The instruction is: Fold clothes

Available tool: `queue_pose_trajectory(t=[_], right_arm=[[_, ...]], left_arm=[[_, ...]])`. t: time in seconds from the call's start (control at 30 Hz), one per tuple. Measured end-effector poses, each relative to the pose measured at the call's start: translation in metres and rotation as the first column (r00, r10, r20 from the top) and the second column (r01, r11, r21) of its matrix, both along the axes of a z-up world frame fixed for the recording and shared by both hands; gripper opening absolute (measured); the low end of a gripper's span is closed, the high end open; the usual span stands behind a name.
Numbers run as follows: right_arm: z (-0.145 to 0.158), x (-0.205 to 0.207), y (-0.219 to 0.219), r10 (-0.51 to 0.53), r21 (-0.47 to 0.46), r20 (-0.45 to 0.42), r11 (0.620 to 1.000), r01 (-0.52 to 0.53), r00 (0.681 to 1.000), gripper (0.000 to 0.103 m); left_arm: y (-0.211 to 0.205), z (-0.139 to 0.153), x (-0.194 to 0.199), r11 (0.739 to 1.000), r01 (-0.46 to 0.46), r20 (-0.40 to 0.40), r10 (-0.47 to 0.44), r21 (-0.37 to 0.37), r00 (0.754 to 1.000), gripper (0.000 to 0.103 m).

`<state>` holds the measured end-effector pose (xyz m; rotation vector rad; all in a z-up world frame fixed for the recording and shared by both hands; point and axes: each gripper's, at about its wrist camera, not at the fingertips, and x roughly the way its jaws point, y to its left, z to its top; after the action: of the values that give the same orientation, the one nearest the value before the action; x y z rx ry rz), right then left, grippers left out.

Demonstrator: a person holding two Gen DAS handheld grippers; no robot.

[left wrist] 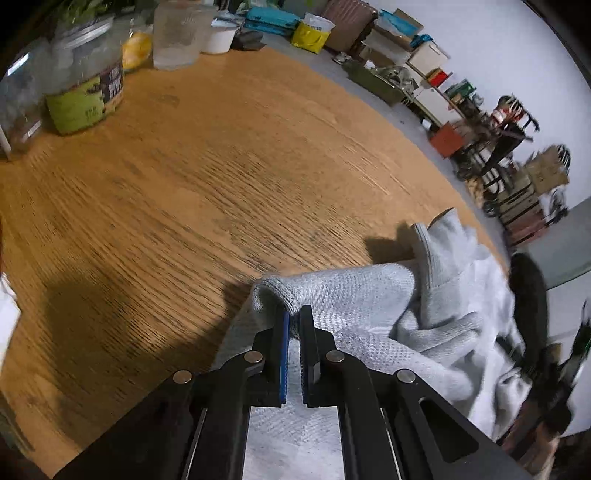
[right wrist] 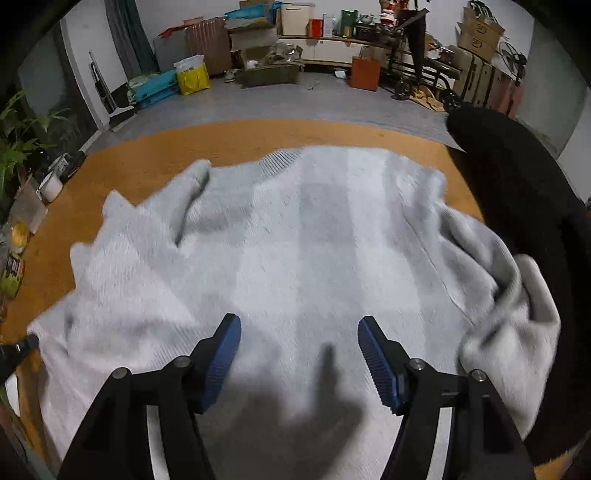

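A light grey knitted sweater [right wrist: 295, 240] lies spread over the round wooden table [right wrist: 229, 140], its sleeves bunched at both sides. In the left wrist view my left gripper [left wrist: 294, 314] is shut on a raised fold at the sweater's edge [left wrist: 280, 291], the knit pinched between the blue pads. More of the sweater [left wrist: 436, 295] lies crumpled to the right of it. In the right wrist view my right gripper [right wrist: 299, 326] hovers over the sweater's lower middle, jaws wide open with nothing between the blue pads [right wrist: 225, 354].
A green-labelled jar [left wrist: 85, 85], a clear plastic cup [left wrist: 177, 33] and a white tub [left wrist: 221, 38] stand at the table's far side [left wrist: 184, 166]. A dark chair back [right wrist: 517, 206] rises at the right edge. Boxes and bags line the floor beyond.
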<state>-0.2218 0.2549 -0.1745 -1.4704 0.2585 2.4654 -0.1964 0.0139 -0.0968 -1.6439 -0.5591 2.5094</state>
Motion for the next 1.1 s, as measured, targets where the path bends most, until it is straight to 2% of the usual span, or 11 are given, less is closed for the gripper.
queue_pose_trajectory(t=[0.13, 0.27, 0.33, 0.37, 0.57, 0.63, 0.73, 0.8, 0.83, 0.9, 1.1], right_arm=[[-0.012, -0.050, -0.033, 0.239, -0.087, 0.014, 0.968, -0.237, 0.971, 0.069], [-0.031, -0.076, -0.059, 0.337, -0.104, 0.038, 0.938, -0.331, 0.941, 0.068], [-0.035, -0.073, -0.061, 0.352, -0.163, 0.008, 0.924, -0.346, 0.936, 0.022], [-0.033, -0.069, -0.056, 0.345, -0.181, 0.000, 0.923, -0.339, 0.939, 0.006], [0.034, -0.002, -0.009, 0.247, -0.135, -0.061, 0.958, -0.253, 0.967, 0.000], [0.080, 0.049, 0.018, 0.142, 0.028, -0.123, 0.990, -0.140, 0.982, 0.000], [0.127, 0.122, 0.058, -0.009, 0.066, -0.159, 0.998, 0.020, 0.987, 0.000], [0.135, 0.148, 0.061, -0.022, 0.233, -0.085, 0.972, 0.041, 0.996, 0.006], [0.133, 0.147, 0.059, -0.009, 0.233, -0.068, 0.972, 0.024, 0.998, 0.008], [0.122, 0.133, 0.050, 0.039, 0.153, -0.056, 0.988, -0.030, 0.998, 0.050], [0.055, 0.025, -0.011, 0.311, -0.072, -0.079, 0.946, -0.317, 0.947, 0.078]], left_arm=[[0.010, -0.002, -0.004, 1.000, 0.008, -0.002, -0.008, -0.014, 1.000, 0.005], [-0.006, -0.004, -0.007, 1.000, 0.012, 0.016, -0.012, 0.000, 1.000, 0.005], [-0.006, -0.003, -0.007, 1.000, 0.015, 0.011, -0.015, -0.001, 1.000, 0.005], [-0.008, -0.002, -0.007, 1.000, 0.014, 0.011, -0.014, -0.001, 1.000, 0.005], [-0.012, -0.001, -0.010, 0.999, 0.000, 0.013, -0.001, 0.051, 1.000, 0.005], [-0.010, -0.001, -0.011, 0.998, -0.004, 0.013, 0.003, 0.059, 1.000, 0.005], [-0.009, 0.001, -0.010, 0.997, -0.007, 0.014, 0.006, 0.072, 1.000, 0.005], [-0.008, 0.002, -0.008, 0.999, -0.012, 0.017, 0.011, 0.047, 1.000, 0.005], [-0.007, 0.001, -0.008, 0.999, -0.014, 0.019, 0.014, 0.035, 1.000, 0.005], [0.005, -0.002, -0.012, 1.000, -0.020, 0.027, 0.020, 0.010, 0.999, 0.005], [0.015, -0.006, -0.020, 1.000, -0.009, 0.037, 0.010, -0.008, 0.999, 0.005]])
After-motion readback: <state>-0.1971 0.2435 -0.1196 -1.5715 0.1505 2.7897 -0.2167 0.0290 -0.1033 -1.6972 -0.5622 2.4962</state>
